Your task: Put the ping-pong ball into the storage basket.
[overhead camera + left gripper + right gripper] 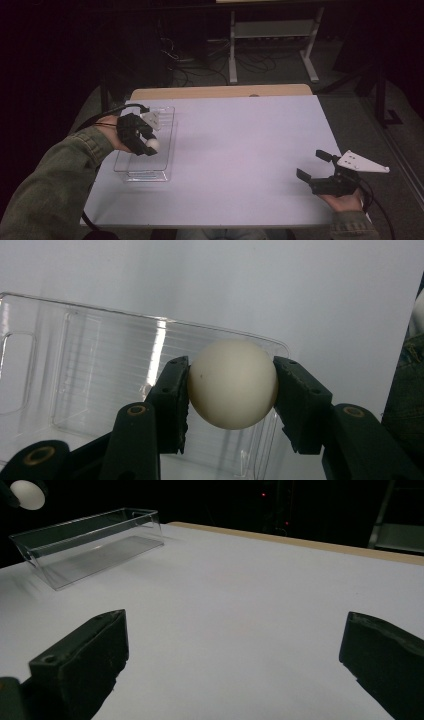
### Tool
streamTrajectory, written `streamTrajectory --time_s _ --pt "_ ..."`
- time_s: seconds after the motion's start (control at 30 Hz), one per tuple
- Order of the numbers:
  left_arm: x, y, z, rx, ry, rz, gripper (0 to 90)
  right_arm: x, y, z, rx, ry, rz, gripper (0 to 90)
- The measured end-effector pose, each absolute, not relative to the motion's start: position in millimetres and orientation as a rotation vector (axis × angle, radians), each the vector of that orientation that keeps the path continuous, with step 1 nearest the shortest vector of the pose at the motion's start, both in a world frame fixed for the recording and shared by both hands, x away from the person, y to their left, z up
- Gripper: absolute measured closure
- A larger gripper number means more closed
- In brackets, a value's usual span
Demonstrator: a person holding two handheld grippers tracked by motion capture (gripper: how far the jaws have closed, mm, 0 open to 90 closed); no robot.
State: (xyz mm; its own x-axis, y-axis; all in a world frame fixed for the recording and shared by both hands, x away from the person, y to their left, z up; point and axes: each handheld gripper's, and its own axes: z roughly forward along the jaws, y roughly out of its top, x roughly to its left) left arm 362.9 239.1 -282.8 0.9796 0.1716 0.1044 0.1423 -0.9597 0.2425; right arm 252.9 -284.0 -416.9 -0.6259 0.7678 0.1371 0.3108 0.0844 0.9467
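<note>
I have the white ball (232,384) pinched between the jaws of my left gripper (143,142), held above the clear plastic tray (167,131) that sits at the left of the bench (240,150); from the left gripper view the jaws bear on the ball's two sides near its widest part, with the tray's floor below it. My worry is the grip: a smooth round ball can squirt out if I squeeze off-centre or tilt my hand, and it might then bounce off the tray's rim and roll across the bench. Releasing from this height could also make it hop out of the shallow tray. My right gripper (320,175) waits well apart at the right, jaws spread and empty, too far to catch anything
</note>
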Motion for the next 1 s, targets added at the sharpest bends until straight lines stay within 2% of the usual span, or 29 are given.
streamTrajectory --time_s 1.0 --pt "369 228 -323 2.94 0.212 0.114 50.5 252 -284 -417 1.065 1.978 1.556 0.0"
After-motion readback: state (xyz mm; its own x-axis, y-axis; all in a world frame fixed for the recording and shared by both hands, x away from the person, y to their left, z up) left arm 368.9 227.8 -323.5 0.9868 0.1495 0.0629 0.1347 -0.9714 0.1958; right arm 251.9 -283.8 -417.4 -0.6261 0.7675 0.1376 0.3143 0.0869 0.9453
